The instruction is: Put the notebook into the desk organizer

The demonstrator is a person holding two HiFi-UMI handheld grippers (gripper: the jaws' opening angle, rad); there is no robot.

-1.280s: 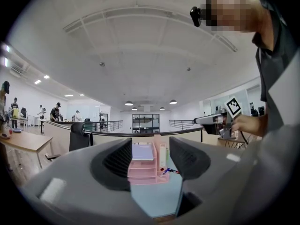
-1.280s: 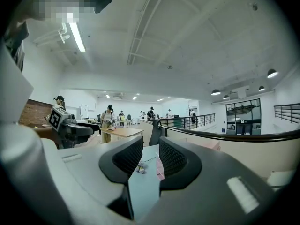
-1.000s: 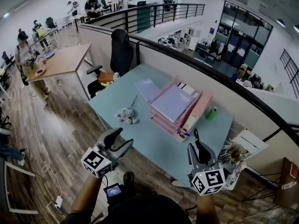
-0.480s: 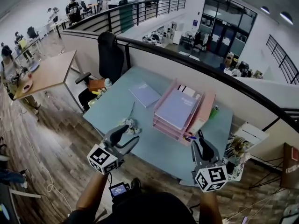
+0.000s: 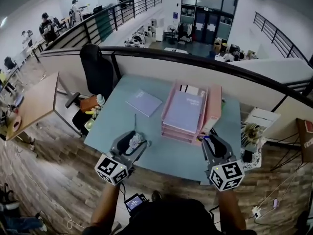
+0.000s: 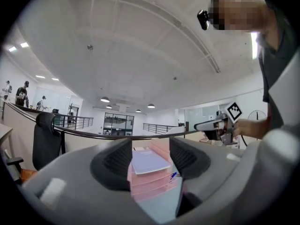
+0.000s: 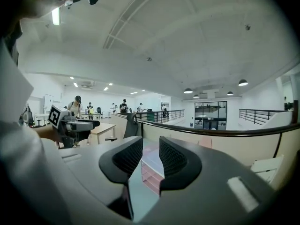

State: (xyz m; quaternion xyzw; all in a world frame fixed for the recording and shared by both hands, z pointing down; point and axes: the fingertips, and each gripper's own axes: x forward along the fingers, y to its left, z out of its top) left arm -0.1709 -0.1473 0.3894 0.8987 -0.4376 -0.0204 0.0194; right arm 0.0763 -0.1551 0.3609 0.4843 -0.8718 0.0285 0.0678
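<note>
The table (image 5: 171, 153) is a pale blue-green slab set against a half wall topped by a black railing (image 5: 195, 58). It stands on a wood-plank floor in an open office, with a black office chair (image 5: 98, 67) at its left end.

The notebook (image 5: 144, 103), lavender, lies flat on the table, left of the pink desk organizer (image 5: 211, 109) and not touching it. Its long axis runs oblique to the table edges, from far left to near right.

Left tongs (image 5: 137, 140): released, jaws wide apart, nothing between them. Right tongs (image 5: 215, 140): jaws narrowly apart, gripping nothing. Both are over the near table edge.
</note>
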